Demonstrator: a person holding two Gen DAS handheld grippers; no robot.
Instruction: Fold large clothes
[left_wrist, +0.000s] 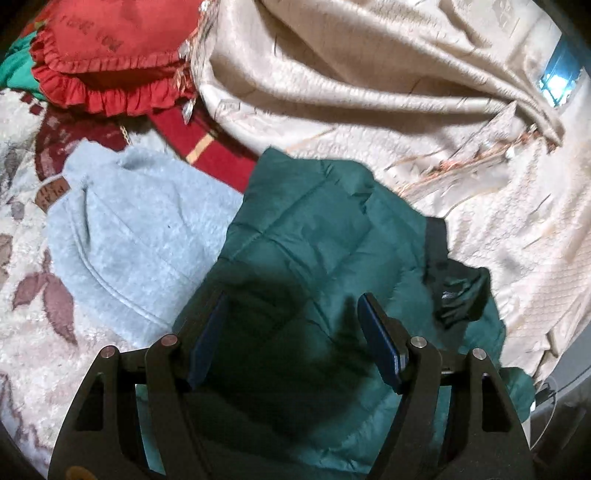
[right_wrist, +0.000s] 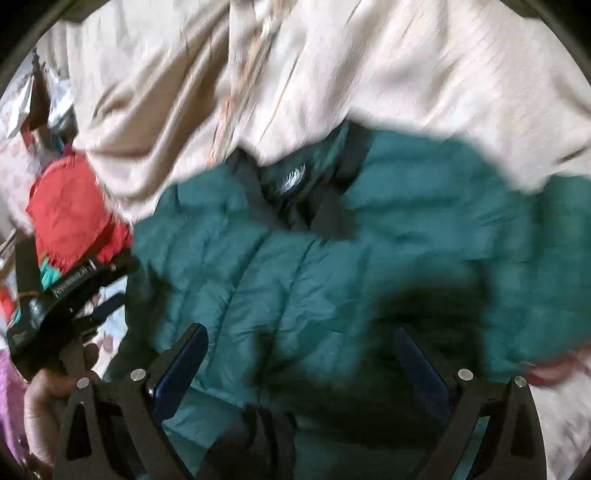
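Note:
A dark green quilted puffer jacket (left_wrist: 314, 236) lies on the bed, its dark collar with a small white label (left_wrist: 448, 295) at the right. In the right wrist view the jacket (right_wrist: 332, 266) fills the middle, collar and label (right_wrist: 293, 181) at the top. My left gripper (left_wrist: 291, 310) is open just above the jacket, nothing between its blue pads (left_wrist: 380, 343). My right gripper (right_wrist: 299, 343) is open over the jacket's body, empty. The left gripper's body (right_wrist: 62, 295) shows at the left of the right wrist view, held by a hand.
A light blue fleece garment (left_wrist: 125, 236) lies left of the jacket. A cream bedspread (left_wrist: 351, 81) is bunched behind it, also in the right wrist view (right_wrist: 406, 66). A red frilled cushion (left_wrist: 107, 62) sits far left. A floral blanket (left_wrist: 26, 295) covers the left.

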